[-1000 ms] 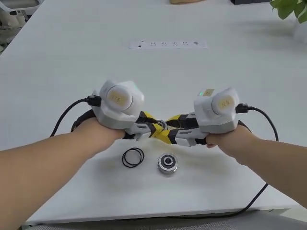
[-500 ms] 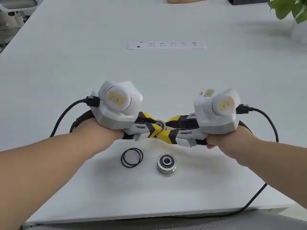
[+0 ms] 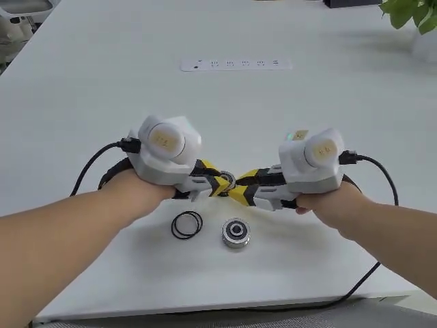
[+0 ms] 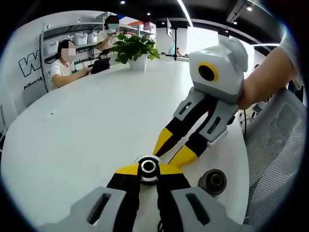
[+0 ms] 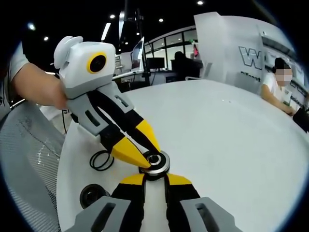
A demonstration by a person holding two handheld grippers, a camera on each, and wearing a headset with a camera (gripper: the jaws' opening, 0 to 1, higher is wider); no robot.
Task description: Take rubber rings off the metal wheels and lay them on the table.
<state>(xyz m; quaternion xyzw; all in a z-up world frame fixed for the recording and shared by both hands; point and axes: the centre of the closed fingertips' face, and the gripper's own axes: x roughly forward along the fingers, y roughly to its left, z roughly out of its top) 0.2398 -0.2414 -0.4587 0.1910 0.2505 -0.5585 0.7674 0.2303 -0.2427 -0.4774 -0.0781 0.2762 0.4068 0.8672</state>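
Frame centre: left gripper (image 3: 216, 182), right gripper (image 3: 239, 188) tip to tip, both narrow, clamped on wheel (image 3: 227, 180). Below, on table (image 3: 102, 82): rings (image 3: 187, 225) left, second wheel (image 3: 235, 232) right.

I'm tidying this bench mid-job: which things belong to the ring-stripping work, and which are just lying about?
Job:
held wheel, between left claw and right claw
second wheel
loose rubber rings beside it

Lying about:
power strip
potted plant
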